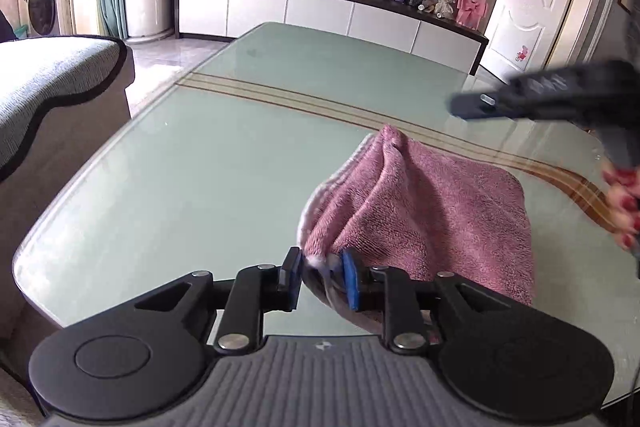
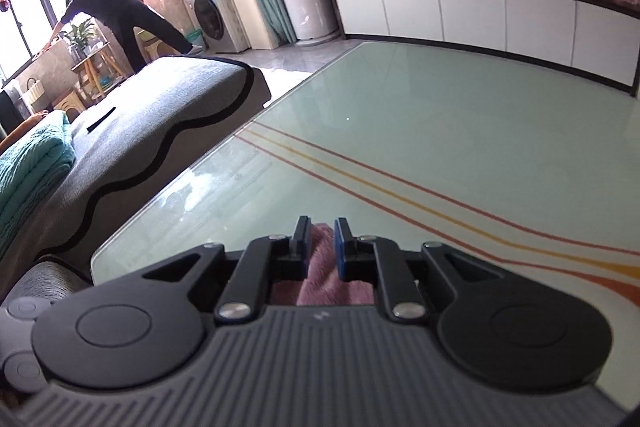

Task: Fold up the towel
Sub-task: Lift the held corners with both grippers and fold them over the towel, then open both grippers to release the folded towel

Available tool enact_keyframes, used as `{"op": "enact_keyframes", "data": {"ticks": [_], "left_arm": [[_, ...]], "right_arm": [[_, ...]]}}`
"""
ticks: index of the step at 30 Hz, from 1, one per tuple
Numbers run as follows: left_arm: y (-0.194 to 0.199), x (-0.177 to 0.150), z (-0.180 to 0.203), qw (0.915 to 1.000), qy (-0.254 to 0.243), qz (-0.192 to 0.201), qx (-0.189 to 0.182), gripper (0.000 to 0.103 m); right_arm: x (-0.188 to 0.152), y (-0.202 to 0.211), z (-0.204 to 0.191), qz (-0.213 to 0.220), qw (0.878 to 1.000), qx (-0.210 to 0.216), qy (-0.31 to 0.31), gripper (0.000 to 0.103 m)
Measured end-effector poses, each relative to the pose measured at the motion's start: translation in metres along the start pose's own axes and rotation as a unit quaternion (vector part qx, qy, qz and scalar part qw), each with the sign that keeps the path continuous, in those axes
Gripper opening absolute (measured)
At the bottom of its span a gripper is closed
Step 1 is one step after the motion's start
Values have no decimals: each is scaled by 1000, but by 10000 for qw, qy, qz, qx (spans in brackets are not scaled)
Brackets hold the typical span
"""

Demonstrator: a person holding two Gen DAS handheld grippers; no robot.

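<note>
Lying rumpled on glass table (image 1: 192, 163) — pink towel (image 1: 432, 203); left tongs (image 1: 320, 279) slack around corner, right tongs (image 2: 322, 247) pinching fold.

Pink towel (image 1: 420, 203) bunched, folded on table

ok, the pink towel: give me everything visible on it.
The pink towel is terry cloth with a paler edge, lying folded in layers on the glass table. Its near corner is bunched and lifted between the left tongs. In the right wrist view, pink pile sits between the nearly closed right tongs.
</note>
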State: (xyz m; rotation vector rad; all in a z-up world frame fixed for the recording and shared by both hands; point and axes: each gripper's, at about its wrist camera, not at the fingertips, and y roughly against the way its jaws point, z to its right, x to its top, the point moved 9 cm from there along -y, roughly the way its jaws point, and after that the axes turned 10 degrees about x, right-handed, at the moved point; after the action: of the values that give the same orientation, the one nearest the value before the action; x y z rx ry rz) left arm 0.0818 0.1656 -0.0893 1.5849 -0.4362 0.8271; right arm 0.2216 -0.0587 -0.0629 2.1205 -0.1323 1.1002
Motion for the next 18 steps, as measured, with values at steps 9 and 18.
{"op": "enact_keyframes", "data": {"ticks": [9,18], "left_arm": [[13,30,26,9952,-834,246,-441,30],[-14,25,61,9817,-1803,97,-603,35]], "right_arm": [[-71,31,-7,-141,9991,-377,-101,15],[-87,22,-19,-144,9986,-508,-99,21]]}}
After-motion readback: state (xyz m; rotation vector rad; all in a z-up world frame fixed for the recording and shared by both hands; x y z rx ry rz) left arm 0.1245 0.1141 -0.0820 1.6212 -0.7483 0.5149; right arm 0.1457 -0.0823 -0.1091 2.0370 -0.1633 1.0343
